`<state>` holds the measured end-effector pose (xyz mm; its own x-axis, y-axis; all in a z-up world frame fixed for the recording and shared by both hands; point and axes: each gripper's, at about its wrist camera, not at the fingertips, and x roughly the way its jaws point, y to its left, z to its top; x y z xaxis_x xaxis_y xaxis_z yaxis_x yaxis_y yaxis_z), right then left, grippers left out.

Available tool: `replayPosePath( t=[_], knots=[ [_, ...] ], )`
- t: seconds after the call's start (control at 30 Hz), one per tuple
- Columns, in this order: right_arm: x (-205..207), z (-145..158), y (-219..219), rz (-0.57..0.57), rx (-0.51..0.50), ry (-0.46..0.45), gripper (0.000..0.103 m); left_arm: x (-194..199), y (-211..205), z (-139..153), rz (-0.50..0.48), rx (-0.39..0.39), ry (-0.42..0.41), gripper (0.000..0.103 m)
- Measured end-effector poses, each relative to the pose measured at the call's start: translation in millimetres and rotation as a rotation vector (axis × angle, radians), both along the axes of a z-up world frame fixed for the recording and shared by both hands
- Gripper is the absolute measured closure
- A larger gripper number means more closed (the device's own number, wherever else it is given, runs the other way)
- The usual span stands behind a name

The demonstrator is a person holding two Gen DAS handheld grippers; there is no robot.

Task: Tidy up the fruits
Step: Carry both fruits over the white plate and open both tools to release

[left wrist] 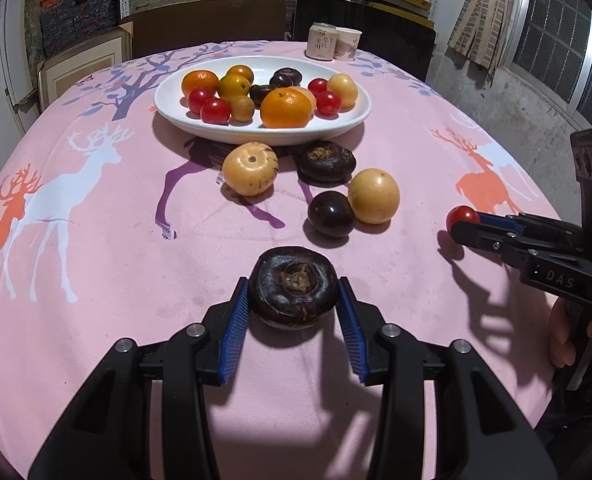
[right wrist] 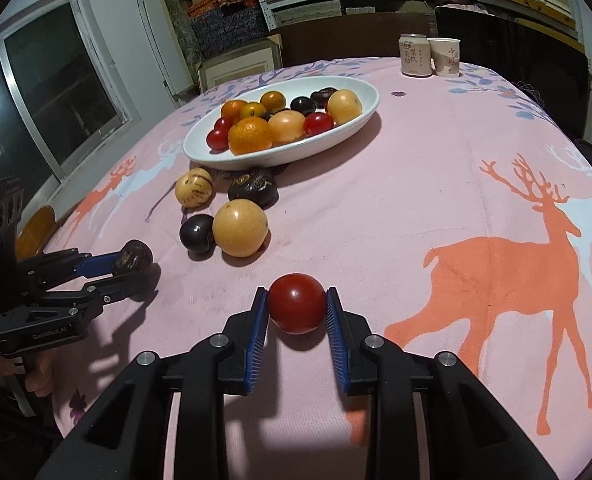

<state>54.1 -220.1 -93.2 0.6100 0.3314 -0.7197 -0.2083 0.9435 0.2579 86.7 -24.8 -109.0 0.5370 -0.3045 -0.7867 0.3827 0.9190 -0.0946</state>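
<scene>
From the left wrist, our left tongs (left wrist: 294,300) clamp the dark fruit (left wrist: 294,286) just above the worktop (left wrist: 116,260). From the right wrist, our right tongs (right wrist: 296,312) pinch the red tomato (right wrist: 296,308). We should carry both steadily to the white dish (right wrist: 360,120), releasing gently.

Lighting: bright overhead, hard dark shadows on pink deer-print tablecloth (left wrist: 136,240); fisheye bending, dark vignetted corners; sharp focus.

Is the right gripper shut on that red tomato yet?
Shut on it: in the right wrist view both blue pads of the right gripper press the red tomato's sides.
</scene>
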Motion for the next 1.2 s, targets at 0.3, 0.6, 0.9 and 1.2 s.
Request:
replayPosePath(
  t=[0.3, 0.6, 0.9, 1.2],
  knots=[
    [17.9, 40.2, 0.6, 0.018, -0.01, -0.061, 0.074, 29.3, 15.5, 45.2, 0.003, -0.059, -0.077, 0.061],
    [127.0, 89.6, 4.7, -0.01, -0.045, -0.092, 0.074, 133.5, -11.6, 86.8, 0.006, -0.081, -0.137, 0.061],
    [238.9, 47.1, 10.0, -0.029, -0.065, 0.002, 0.074, 237.1, -57.2, 44.6, -0.01, -0.025, -0.043, 0.061],
    [250.1, 38.3, 11.4, -0.051, -0.01, 0.011, 0.062, 234.8, -53.5, 35.7, -0.004, 0.013, -0.085, 0.044]
  ],
)
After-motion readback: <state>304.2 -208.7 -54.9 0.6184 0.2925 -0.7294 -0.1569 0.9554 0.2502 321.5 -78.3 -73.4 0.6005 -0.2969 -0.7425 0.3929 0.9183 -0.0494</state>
